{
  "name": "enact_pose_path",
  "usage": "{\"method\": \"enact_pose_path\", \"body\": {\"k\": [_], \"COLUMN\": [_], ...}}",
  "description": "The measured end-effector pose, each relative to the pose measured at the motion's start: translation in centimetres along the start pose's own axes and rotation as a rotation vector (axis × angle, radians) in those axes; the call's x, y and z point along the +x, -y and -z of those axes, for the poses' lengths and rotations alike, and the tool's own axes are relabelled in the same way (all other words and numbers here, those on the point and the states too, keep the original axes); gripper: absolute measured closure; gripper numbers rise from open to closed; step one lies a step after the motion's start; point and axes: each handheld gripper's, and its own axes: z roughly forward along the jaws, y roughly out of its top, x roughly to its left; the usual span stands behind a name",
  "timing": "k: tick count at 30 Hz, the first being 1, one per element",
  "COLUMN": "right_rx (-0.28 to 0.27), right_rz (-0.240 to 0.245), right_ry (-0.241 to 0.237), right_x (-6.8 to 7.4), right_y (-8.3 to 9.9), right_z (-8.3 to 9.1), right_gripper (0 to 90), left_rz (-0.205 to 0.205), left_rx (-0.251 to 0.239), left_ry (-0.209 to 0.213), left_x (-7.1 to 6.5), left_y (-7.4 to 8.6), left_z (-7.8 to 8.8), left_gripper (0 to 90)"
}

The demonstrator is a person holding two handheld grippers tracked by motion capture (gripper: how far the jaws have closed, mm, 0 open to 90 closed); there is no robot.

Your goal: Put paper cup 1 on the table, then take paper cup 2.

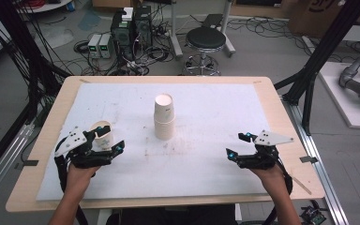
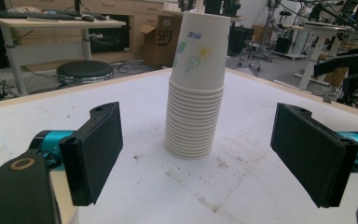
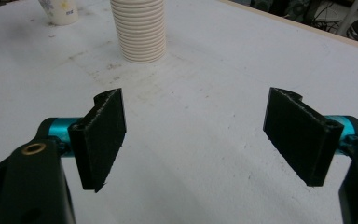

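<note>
At the middle of the bench (image 1: 272,108), on its white cover, stands a stack of paper cups (image 1: 164,117), upside down and nested, the topmost one printed with small flowers; a single cup (image 1: 102,136) stands upright near the left claw (image 1: 104,145), just beyond its tips in the high view, though whether it touches them I cannot tell from that angle. The left gripper view looks straight at the stack (image 2: 196,88) between jaws that stand wide apart with nothing in them; the right claw (image 1: 239,145) likewise hangs spread and empty over bare cover, well apart from the stack, which sits far off in its own view (image 3: 139,30) with the single cup (image 3: 59,10) behind it.

The work seems to be pulling cups off the stack one at a time, and the risks lie mostly in the stack itself; the cups are nested tight, so a pinch on the top one may lift several together, or drag the whole column and tip it over; a squeeze too hard would crush the thin wall, and one too low would catch the rims beneath. The single cup is light and empty, I judge, so a careless sweep of the left claw could knock it down or push it off toward the bench's near edge; the trailing cable might also snag it.
</note>
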Motion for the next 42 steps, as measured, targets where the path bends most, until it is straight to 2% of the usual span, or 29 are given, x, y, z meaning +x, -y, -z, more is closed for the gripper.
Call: {"method": "enact_pose_path", "body": {"k": [8,12,15,19,24,31,42], "right_rx": [0.000,0.004,0.006,-0.011,-0.012,-0.006,-0.013], "right_rz": [0.016,0.030,0.011,0.000,0.000,-0.005,-0.004], "right_ry": [0.014,-0.006,-0.013,0.000,0.005,0.003,-0.010], "right_x": [0.0,0.1,0.1,0.0,0.0,-0.1,0.0], "right_y": [-0.3,-0.2,-0.1,-0.1,0.0,0.3,0.4], "right_z": [-0.4,-0.3,0.0,0.4,0.5,0.6,0.5], "right_gripper": [19.2,19.2,19.2,19.2,19.2,19.2,19.2], "left_rz": [-0.001,0.003,-0.010,-0.011,0.005,0.003,0.007], "left_rx": [0.011,0.008,0.023,0.035,0.030,0.049,0.044], "left_ry": [-0.001,0.009,0.020,0.033,0.043,0.052,0.060], "left_x": [0.0,-0.3,-0.5,-0.6,-0.5,-0.8,-1.4], "left_y": [0.4,0.3,0.4,0.5,0.6,0.8,0.4], "left_z": [-0.1,-0.5,-0.9,-1.2,-1.4,-1.9,-1.7], "left_gripper": [16.8,16.8,17.6,17.6,17.6,17.6,17.6]}}
